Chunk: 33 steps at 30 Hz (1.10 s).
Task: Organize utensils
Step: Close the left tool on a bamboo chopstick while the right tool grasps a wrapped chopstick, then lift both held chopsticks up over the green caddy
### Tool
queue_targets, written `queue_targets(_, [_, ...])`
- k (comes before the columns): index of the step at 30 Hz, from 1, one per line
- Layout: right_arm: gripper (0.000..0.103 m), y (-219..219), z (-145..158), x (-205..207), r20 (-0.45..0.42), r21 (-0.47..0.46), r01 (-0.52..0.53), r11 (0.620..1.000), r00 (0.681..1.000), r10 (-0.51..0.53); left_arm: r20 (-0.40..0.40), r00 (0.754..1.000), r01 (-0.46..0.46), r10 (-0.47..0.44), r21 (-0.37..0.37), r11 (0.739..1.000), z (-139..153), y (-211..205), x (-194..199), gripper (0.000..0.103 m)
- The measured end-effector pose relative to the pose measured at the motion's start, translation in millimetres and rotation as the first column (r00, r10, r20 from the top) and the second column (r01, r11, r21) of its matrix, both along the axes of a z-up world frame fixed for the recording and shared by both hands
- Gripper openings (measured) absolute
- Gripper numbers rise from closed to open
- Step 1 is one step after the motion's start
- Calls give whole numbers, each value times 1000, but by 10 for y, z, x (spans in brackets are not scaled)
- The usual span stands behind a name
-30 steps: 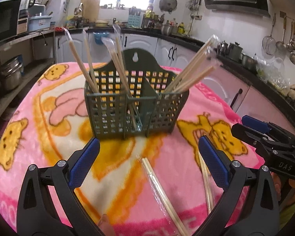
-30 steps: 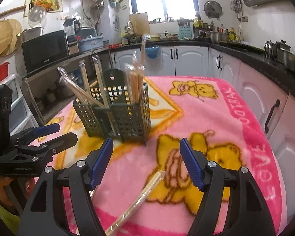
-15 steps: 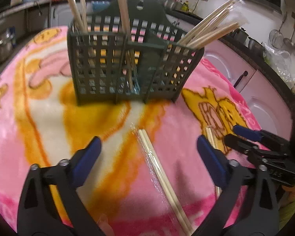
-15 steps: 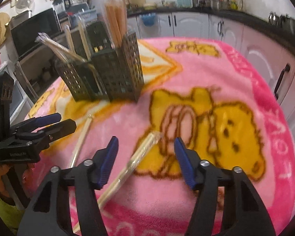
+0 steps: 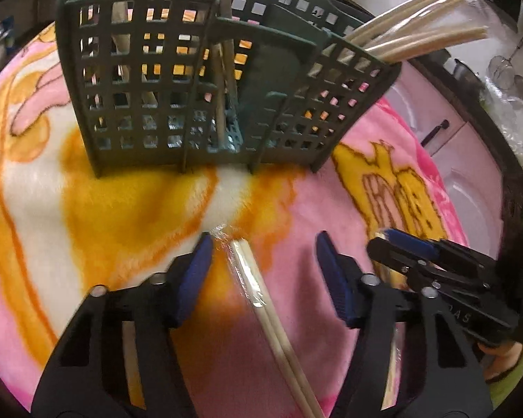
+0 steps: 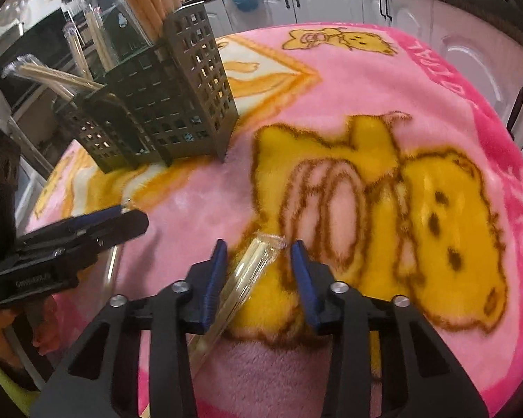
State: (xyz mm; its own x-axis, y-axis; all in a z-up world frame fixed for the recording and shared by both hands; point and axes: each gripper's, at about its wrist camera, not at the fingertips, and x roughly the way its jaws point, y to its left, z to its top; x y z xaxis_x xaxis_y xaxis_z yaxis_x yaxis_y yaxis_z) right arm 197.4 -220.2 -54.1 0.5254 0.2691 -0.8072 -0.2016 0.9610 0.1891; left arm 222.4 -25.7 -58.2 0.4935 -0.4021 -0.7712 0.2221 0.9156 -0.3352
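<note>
Straddling a wrapped pair of chopsticks point(image 5: 261, 299), the left tongs point(image 5: 263, 244) sit low over the pink blanket point(image 5: 35, 244) on the desk, in front of the rack point(image 5: 177, 104). Their jaws have just been closing and now stand about half open; the pair lies between them, close to the left blue pad point(image 5: 195, 271) but not pressed by either pad. The clear wrapper's tip points toward the rack, short of its front wall.

To the right of that pair, still in front of the rack, the right tongs point(image 6: 258, 247) stand over a second wrapped pair point(image 6: 251, 271) lying across the yellow bear print point(image 6: 436, 226). Their jaws have also just been closing and are now narrow, with the second pair between them. A small gap shows on each side of the wrapper, so the pads point(image 6: 305, 278) do not yet grip it.

The rack, a dark green slotted holder with several compartments, stands upright on the blanket. Wrapped chopsticks already stand in it: some lean out of its right compartment point(image 5: 418, 35) in the left wrist view, others rise from the left and middle compartments point(image 5: 223, 35).

In the right wrist view the left tongs point(image 6: 122, 216) show from the side, just left of the second pair.
</note>
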Motion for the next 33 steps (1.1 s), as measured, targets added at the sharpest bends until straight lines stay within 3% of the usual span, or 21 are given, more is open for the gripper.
queue_targets(2, [13, 24, 9, 22, 0, 24, -22, 999, 1000, 22, 3, 1000, -6, 6, 25, 1000, -9, -6, 44, 31])
queue_targets(3, [9, 47, 21, 24, 2, 30, -31, 999, 1000, 31, 9, 1000, -15, 15, 54, 998, -14, -6, 65, 19])
queue_targets(5, [6, 89, 71, 9, 28, 35, -42, 999, 999, 41, 15, 1000, -20, 19, 74, 997, -20, 20, 85, 9])
queue_targets(8, [6, 163, 200, -33, 71, 52, -74, 996, 995, 70, 7, 1000, -4, 4, 15, 1000, 30, 124, 91, 4])
queue_targets(11, [6, 252, 381, -84, 119, 65, -114, 991, 987, 105, 49, 999, 10, -9, -20, 1000, 224, 187, 29, 4])
queue_targets(16, [6, 345, 833, -181, 231, 105, -169, 980, 963, 141, 200, 980, 32, -22, -49, 998, 859, 313, -160, 3])
queue_targets(21, [6, 409, 1307, -287, 356, 126, -219, 968, 920, 162, 344, 939, 32, -10, -59, 998, 1476, 446, -312, 3])
queue_targets(29, [6, 421, 1934, -266, 523, 139, -214, 967, 845, 112, 530, 847, -13, 47, -67, 998, 2249, 513, -383, 3])
queue_targets(33, [6, 360, 2200, -197, 591, 144, -195, 970, 803, 74, 615, 782, -61, 101, -85, 995, 2615, 533, -357, 3])
